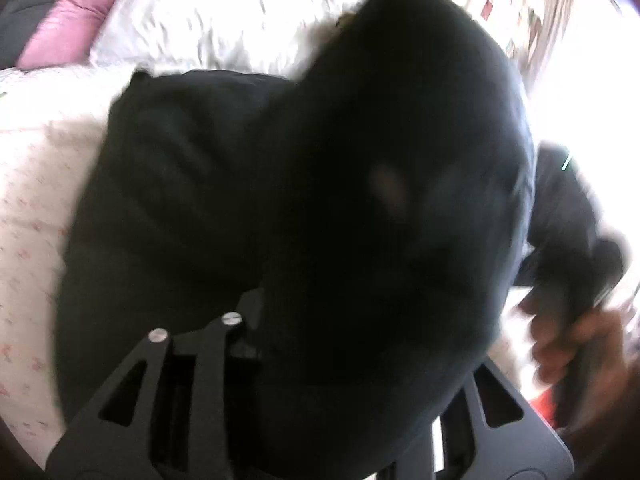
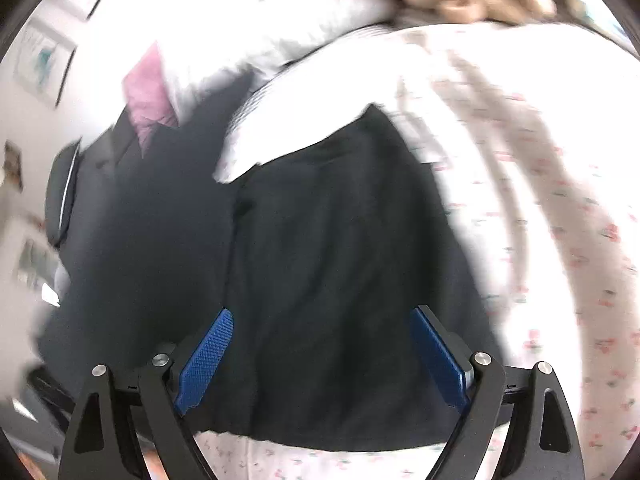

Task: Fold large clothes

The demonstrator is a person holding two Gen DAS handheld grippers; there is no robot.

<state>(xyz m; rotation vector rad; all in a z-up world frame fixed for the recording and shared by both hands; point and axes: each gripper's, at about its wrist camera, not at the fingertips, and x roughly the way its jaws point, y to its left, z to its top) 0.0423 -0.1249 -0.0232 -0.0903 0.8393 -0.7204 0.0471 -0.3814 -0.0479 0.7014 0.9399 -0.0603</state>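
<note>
A large black garment (image 2: 328, 248) lies spread on a bed with a white, pink-flowered cover (image 2: 560, 208). My right gripper (image 2: 322, 344) is open just above it, its blue pads (image 2: 208, 356) wide apart with the cloth between and below them. In the left wrist view the black garment (image 1: 360, 220) is lifted and drapes over my left gripper (image 1: 344, 360), hiding its fingertips; the jaws appear shut on a fold of the cloth. The rest of the garment (image 1: 172, 184) lies on the bed behind.
A pink pillow (image 1: 76, 12) and a white crumpled duvet (image 1: 208, 16) lie at the head of the bed. The person's hand holding the other gripper (image 1: 580, 344) shows at the right of the left wrist view. A dark headboard (image 2: 132, 184) stands at the left.
</note>
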